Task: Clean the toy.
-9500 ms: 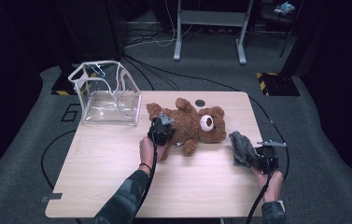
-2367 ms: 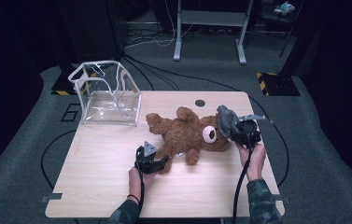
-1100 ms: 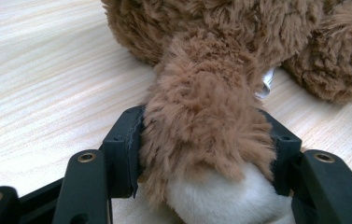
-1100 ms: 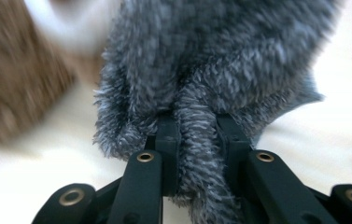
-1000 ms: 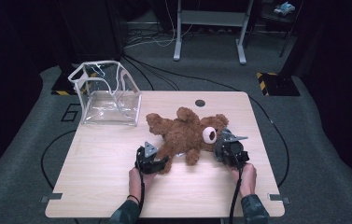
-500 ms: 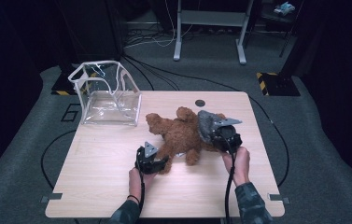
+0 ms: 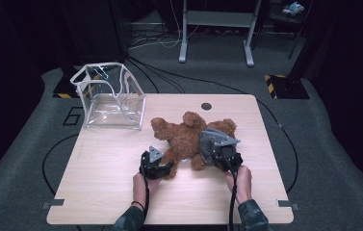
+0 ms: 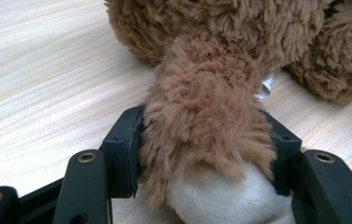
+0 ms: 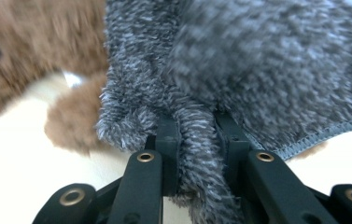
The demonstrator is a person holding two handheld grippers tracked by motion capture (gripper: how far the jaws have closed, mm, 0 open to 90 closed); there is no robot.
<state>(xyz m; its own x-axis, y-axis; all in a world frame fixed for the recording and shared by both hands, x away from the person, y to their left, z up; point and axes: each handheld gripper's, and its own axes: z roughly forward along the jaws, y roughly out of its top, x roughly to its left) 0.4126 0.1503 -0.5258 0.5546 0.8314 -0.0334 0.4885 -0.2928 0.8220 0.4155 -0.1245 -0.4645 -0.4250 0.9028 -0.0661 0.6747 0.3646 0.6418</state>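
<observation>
The left hand-held gripper (image 8: pixel 201 154) clamps a leg of the fluffy brown teddy bear (image 7: pixel 184 137). The right hand-held gripper (image 9: pixel 197 140) pinches a fuzzy grey cloth (image 7: pixel 213 142) lying over the bear's head.

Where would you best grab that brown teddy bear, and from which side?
By a leg, from the near table edge: the teddy bear lies flat with its limbs sticking out, narrow and soft. The left tongs already pinch one that way.

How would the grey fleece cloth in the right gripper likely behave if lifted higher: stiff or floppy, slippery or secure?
Probably floppy: the grey fleece cloth bunches into a fold between the right gripper and drapes over the teddy bear. Likely light, since a pinch of one fold carries it. The fuzzy pile should resist slipping, though loose ends may drag on the bear.
</observation>
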